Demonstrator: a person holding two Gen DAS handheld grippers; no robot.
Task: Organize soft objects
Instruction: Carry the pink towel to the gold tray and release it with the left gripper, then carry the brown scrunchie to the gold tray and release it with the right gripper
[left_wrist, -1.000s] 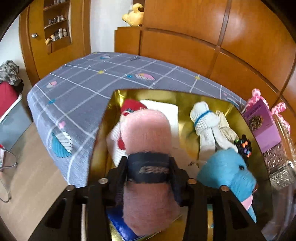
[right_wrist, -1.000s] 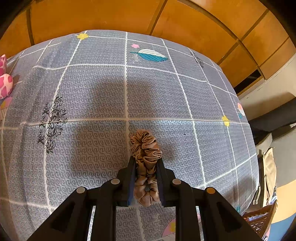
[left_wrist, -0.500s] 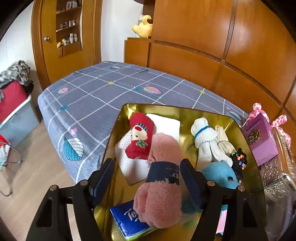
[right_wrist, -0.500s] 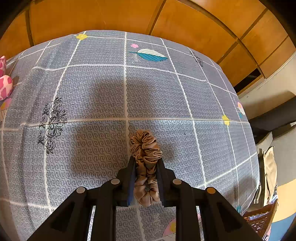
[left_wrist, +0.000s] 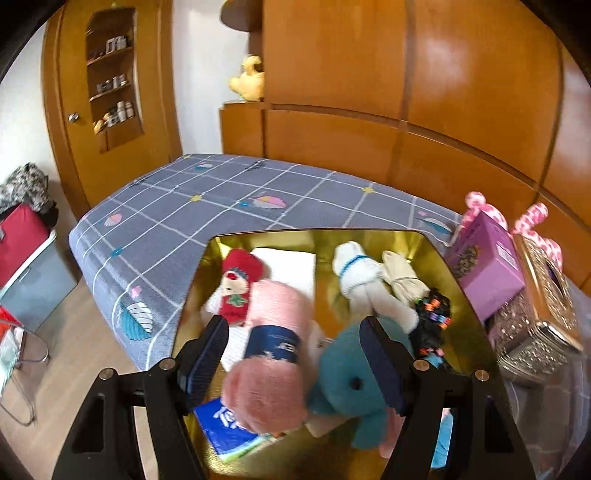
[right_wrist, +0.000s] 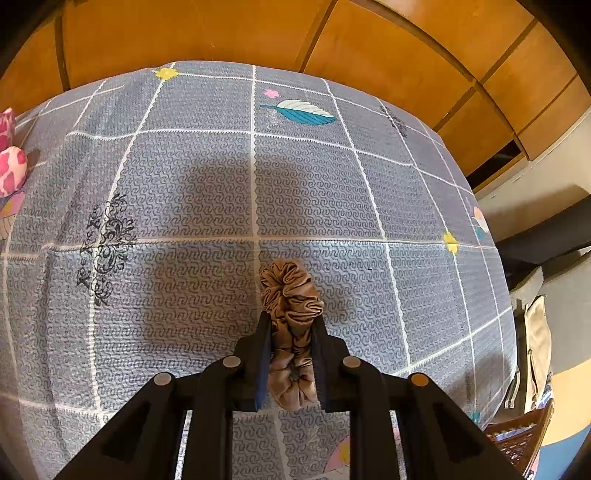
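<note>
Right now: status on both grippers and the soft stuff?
Left gripper open, fluffy pink sock roll lying in gold tray. Right gripper shut on brown satin scrunchie. Nothing blocking.

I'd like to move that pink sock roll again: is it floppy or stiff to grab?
The pink sock roll looks fluffy, so it probably squashes under the pads. Its dark band likely keeps it bundled, not floppy. It leans on the blue plush toy, so a push may nudge both.
</note>
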